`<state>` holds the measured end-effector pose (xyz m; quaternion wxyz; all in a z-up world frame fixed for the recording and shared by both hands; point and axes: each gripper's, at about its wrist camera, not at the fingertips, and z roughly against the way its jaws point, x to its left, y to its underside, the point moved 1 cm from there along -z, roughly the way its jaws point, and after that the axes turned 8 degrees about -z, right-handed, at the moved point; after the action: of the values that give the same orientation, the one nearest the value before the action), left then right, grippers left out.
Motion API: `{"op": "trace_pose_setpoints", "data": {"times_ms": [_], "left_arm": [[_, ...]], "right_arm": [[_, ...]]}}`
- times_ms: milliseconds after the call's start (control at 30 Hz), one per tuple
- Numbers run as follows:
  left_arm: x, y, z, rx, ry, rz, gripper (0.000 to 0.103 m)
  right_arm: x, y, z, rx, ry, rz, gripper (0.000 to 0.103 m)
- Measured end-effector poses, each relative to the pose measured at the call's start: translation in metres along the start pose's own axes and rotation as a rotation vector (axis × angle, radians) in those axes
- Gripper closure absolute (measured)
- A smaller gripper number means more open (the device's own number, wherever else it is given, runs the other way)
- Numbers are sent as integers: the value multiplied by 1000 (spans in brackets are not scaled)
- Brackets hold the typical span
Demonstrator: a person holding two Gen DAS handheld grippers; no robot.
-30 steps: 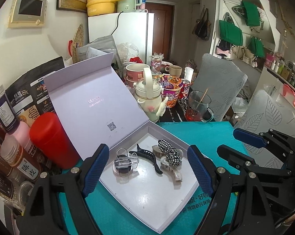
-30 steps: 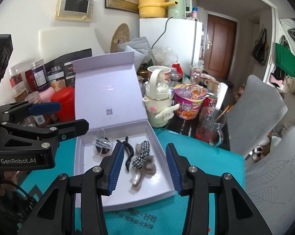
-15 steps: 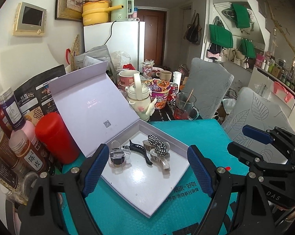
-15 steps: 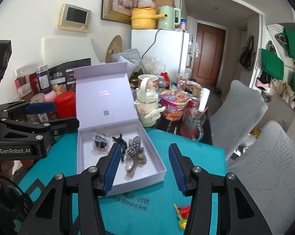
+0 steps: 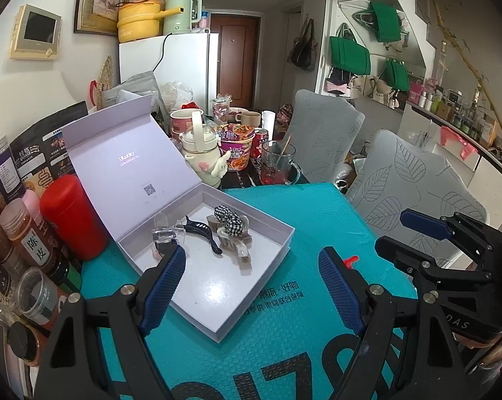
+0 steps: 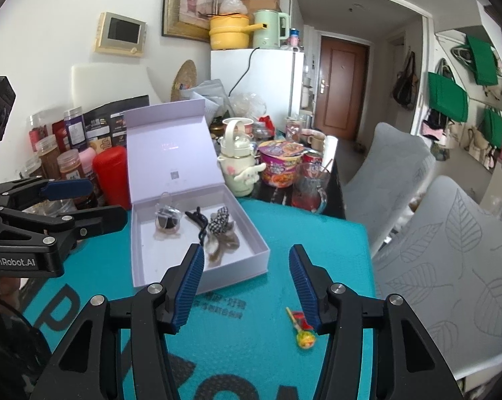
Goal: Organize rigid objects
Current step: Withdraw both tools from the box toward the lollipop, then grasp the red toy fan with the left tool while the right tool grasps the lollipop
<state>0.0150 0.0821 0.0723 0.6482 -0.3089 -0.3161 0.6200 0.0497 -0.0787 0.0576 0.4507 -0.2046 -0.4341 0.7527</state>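
Observation:
A pale lilac box (image 5: 214, 290) (image 6: 157, 260) lies open on the teal mat (image 5: 301, 316), its lid propped up behind. Inside lie a clear hair clip (image 5: 162, 233) (image 6: 167, 220), a black claw clip (image 5: 201, 230) (image 6: 199, 223) and a checkered bow clip (image 5: 229, 220) (image 6: 219, 221) on a beige clip (image 5: 234, 246). My left gripper (image 5: 251, 260) (image 6: 106, 200) hangs open over the box's near corner, empty. My right gripper (image 6: 246, 253) (image 5: 392, 230) is open and empty, in front of the box's right corner. A wrapped lollipop (image 6: 304, 336) lies on the mat under its right finger.
A red canister (image 5: 72, 213) and spice jars (image 5: 27, 236) crowd the left edge. Behind the box stand a cream bottle (image 5: 202, 156), a noodle cup (image 5: 237, 150) and a glass mug (image 5: 277, 166). Two grey chairs (image 5: 417, 173) stand to the right.
Both grippers have drawn back from the box, which now sits farther ahead. The right jaws stand wider. The lollipop has come into the right wrist view.

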Motion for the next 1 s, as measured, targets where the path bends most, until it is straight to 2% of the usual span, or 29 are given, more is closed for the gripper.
{"op": "trace_pose_setpoints", "data": {"times_ms": [433,833,1000], "left_arm": [[-31,28,-26,36,23,16,21],[-50,55,-85,169,107,85,21],[-52,58,-102,193,135,110,21]], "right_arm": [[-43,49,-18,96,5,-67,50],[-95,81,-61,207,19,-132,50],[-106,94,-88,271,20,-141,50]]}}
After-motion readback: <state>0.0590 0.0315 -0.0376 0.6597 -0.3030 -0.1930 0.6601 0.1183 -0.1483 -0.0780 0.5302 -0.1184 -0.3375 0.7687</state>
